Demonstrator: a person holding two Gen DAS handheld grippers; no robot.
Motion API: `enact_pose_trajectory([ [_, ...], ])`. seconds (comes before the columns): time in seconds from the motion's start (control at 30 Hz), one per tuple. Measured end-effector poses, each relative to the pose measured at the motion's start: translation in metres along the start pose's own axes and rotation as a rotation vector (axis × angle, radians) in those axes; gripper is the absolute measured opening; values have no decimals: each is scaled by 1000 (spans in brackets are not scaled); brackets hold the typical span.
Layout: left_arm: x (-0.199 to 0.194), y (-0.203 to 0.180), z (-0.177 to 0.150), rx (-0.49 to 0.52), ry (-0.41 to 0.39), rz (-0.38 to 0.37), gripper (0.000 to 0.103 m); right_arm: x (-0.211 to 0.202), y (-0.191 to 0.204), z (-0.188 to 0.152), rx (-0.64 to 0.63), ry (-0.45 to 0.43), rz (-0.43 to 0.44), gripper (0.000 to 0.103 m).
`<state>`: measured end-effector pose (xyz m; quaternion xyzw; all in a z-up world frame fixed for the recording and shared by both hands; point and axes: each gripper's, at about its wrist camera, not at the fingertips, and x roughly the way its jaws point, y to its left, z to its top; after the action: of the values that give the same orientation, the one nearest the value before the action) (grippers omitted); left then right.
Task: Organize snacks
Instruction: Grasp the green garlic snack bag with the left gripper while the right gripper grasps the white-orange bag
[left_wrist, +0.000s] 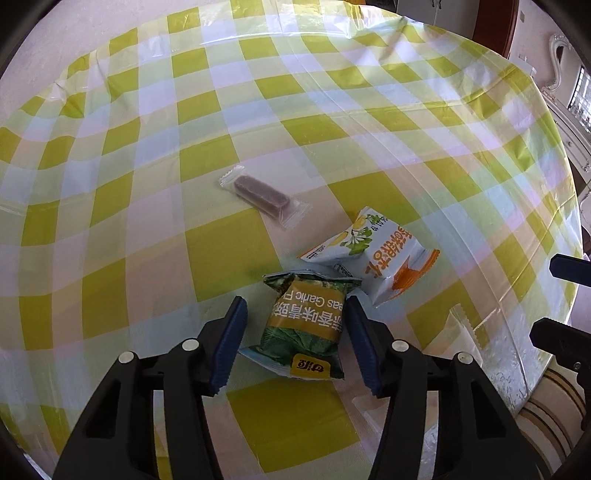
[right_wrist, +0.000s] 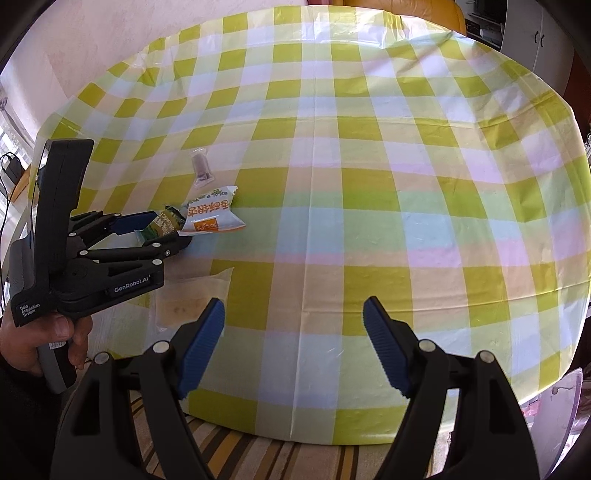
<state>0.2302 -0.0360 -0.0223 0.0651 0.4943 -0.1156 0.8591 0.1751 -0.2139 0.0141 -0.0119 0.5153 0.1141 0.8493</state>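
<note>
Left gripper jaws apart, straddling green pea packet on bench, left pad clear. Only from right wrist: hand on its handle. Right gripper gaping, empty, near edge.

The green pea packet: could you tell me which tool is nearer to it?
Left. The left tool straddles the green pea packet; the right tool hangs open near the table edge, well away.
</note>
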Motion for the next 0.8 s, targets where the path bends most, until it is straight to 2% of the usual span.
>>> enact_pose_trajectory([
  [0.03,0,1,0,-4,-4,1,46,2,1,1,1,1,1,77],
  [0.23,-6,12,-6,-60,-12,-42,40,12,8,11,14,-1,18,77],
  [0.57,-26,46,-25,-229,-42,-34,39,46,55,48,-87,-16,51,77],
  [0.8,-42,64,-38,-331,-76,-25,39,70,75,62,-146,-11,14,77],
])
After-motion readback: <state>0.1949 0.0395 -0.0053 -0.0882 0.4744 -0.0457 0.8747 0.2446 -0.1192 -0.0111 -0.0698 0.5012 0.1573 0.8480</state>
